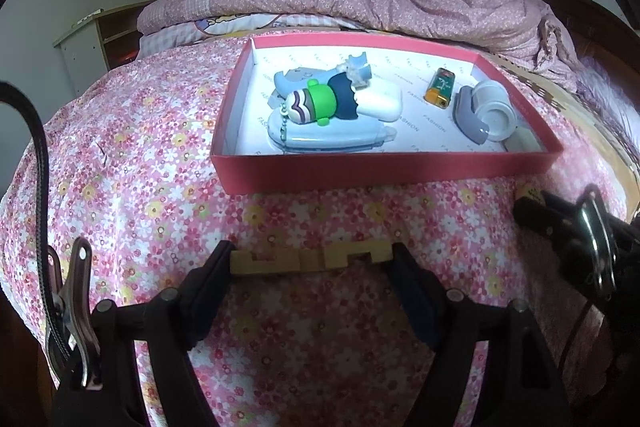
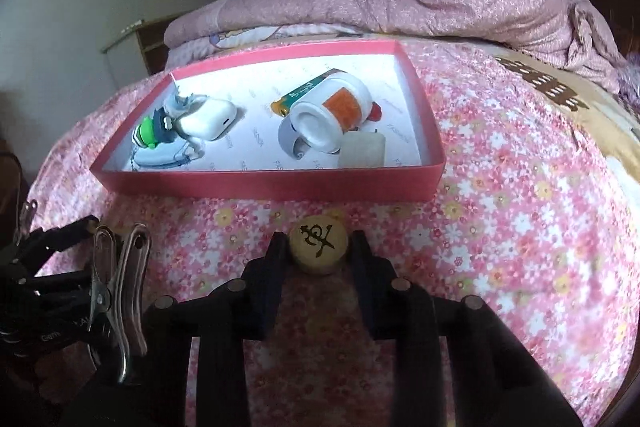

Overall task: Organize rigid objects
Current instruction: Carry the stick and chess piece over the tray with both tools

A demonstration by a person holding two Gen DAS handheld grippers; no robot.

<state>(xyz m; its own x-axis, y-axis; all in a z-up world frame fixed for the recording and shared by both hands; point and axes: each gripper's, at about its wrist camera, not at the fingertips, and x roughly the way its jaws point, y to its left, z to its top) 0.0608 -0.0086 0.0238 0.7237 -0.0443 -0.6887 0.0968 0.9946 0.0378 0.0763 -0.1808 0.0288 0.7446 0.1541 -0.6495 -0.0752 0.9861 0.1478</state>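
Left gripper point(image 1: 312, 261) clamps a notched wooden block point(image 1: 306, 259), long axis crosswise; right gripper point(image 2: 318, 247) grips a round chess piece point(image 2: 318, 246). Red box point(image 1: 384, 171) lies just beyond both.

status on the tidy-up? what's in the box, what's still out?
Done: red box already holds the figurine keychain, white case, lighter, tape roll and more. In hand: left tool is shut on the notched wooden piece; right tool is shut on the round chess piece, both short of the box. Left: drop both in. No other loose items visible on the floral sheet.
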